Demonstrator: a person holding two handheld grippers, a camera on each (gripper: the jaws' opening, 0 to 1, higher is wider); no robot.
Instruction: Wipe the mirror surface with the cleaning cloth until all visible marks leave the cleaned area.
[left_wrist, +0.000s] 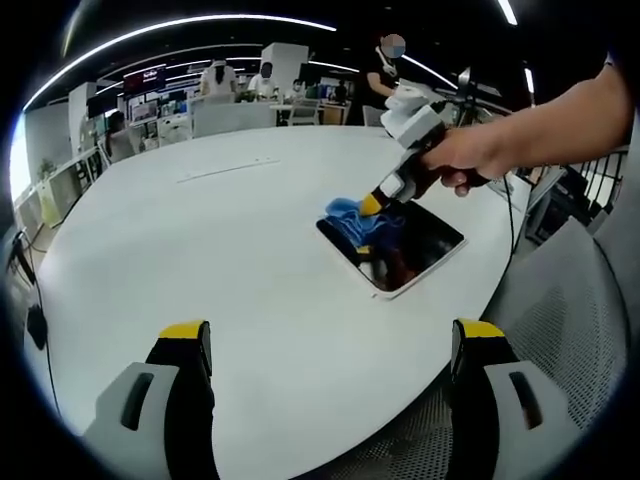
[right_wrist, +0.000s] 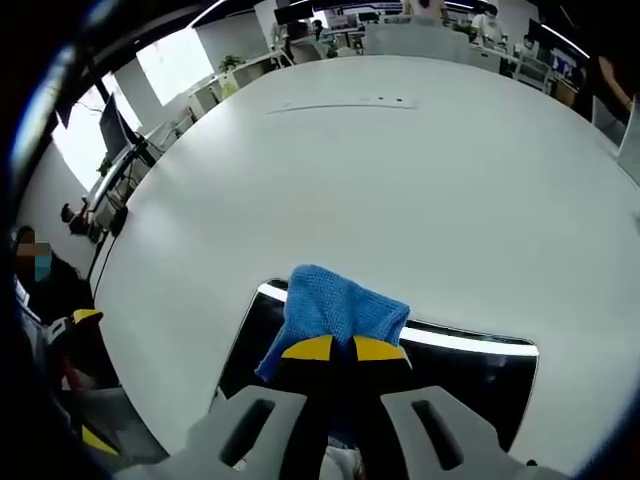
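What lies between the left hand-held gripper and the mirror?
Only bare white table: in the left gripper view, nothing sits between the open left hand-held gripper and the dark rectangular mirror.

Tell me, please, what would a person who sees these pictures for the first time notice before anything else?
The bright blue cleaning cloth catches the eye first: the right gripper is shut on it and presses it onto the dark mirror, which lies flat on the big white table. In the left gripper view, a hand holds that gripper over the mirror, while the left gripper hangs open above bare table.
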